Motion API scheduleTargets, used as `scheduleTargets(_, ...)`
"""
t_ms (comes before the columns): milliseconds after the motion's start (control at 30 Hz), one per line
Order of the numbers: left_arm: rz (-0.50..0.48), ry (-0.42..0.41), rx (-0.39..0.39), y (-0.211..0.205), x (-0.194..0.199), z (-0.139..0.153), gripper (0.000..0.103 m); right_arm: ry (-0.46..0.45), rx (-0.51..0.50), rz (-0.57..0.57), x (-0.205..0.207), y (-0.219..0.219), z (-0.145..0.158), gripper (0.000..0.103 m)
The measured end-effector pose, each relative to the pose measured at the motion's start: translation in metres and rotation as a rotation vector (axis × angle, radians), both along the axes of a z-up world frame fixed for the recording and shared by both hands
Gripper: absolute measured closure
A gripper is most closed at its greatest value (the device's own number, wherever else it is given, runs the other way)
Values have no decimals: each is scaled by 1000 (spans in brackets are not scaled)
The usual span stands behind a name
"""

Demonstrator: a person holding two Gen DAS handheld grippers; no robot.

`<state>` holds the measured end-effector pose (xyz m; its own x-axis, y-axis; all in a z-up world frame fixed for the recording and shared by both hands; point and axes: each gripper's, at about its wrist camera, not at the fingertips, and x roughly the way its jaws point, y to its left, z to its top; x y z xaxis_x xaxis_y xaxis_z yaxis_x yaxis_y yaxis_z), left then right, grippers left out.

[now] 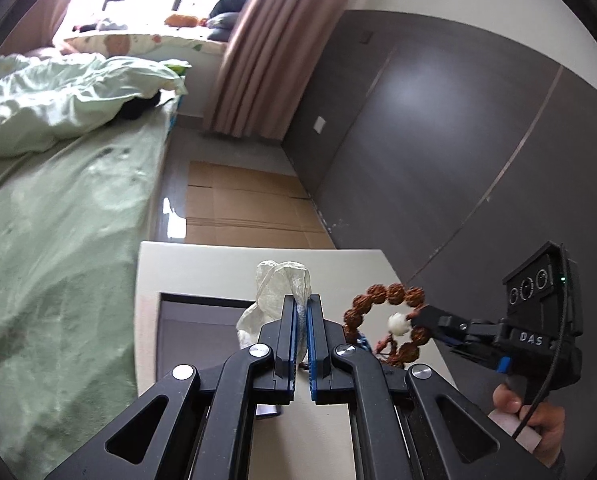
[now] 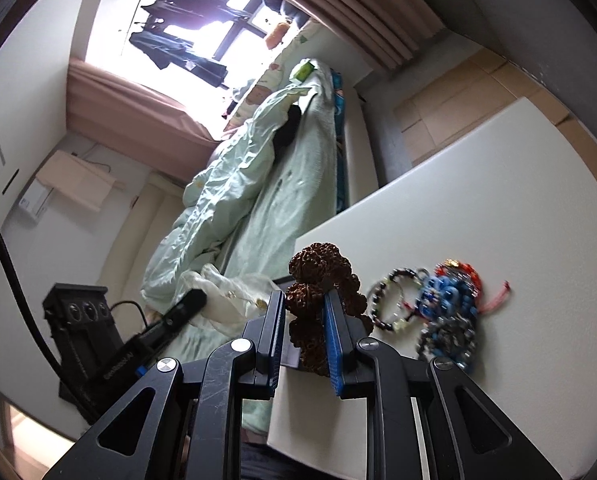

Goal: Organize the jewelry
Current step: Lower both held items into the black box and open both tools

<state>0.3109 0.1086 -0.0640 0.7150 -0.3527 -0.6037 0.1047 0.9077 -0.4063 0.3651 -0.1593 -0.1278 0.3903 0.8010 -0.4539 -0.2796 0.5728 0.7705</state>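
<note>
Right fingers [image 2: 330,320] clamp brown bead bracelet [image 2: 318,280]; left fingers [image 1: 294,320] pinch pouch [image 1: 282,284]

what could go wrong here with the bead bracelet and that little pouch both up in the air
1. The right gripper pinches the brown bead bracelet by only a few beads, so the loop could swing or slip out.
2. The left gripper holds the sheer pouch by a thin fold, which may pull free or stay closed when the beads go in.
3. The other bracelets lie close by on the white table and could get snagged.
</note>
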Motion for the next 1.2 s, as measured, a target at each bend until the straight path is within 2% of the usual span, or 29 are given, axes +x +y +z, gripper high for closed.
scheduleTargets(33,7,12,1,4,2,-3,97,-4,-1,4,2,3,2,82)
scheduleTargets(67,24,46,12,6,6,-9,91,-8,1,8,2,5,4,82)
scheduleTargets(133,40,105,2,12,10,-18,63,-17,-2,20,5,14,8,82)
scheduleTargets(167,40,107,-16,14,10,-21,39,-20,-2,29,6,18,9,82)
scheduleTargets(200,49,105,-32,19,8,-24,23,-26,-2,40,7,22,10,82)
scheduleTargets(233,56,98,-40,22,6,-24,20,-29,-3,51,8,27,11,82)
scheduleTargets(367,93,61,-55,37,-5,-18,20,-39,-10,91,9,47,15,82)
scheduleTargets(533,137,52,-111,62,-12,-18,20,-49,-30,155,10,76,17,82)
scheduleTargets(800,199,55,-158,87,-18,-19,20,-20,-35,266,15,125,2,82)
scheduleTargets(900,208,58,-181,91,-18,-18,20,4,-121,295,20,145,-13,81)
scheduleTargets(933,212,55,-181,92,-18,-18,20,25,-161,293,24,147,-21,77)
scheduleTargets(1000,208,47,-179,91,-19,-17,20,77,-200,284,31,144,-34,53)
scheduleTargets(1133,177,56,-151,80,-15,-19,20,54,-206,220,31,114,-27,53)
scheduleTargets(1167,164,59,-148,76,-15,-20,20,40,-200,208,29,106,-21,51)
scheduleTargets(1200,155,59,-144,73,-13,-19,20,15,-211,185,25,96,-13,44)
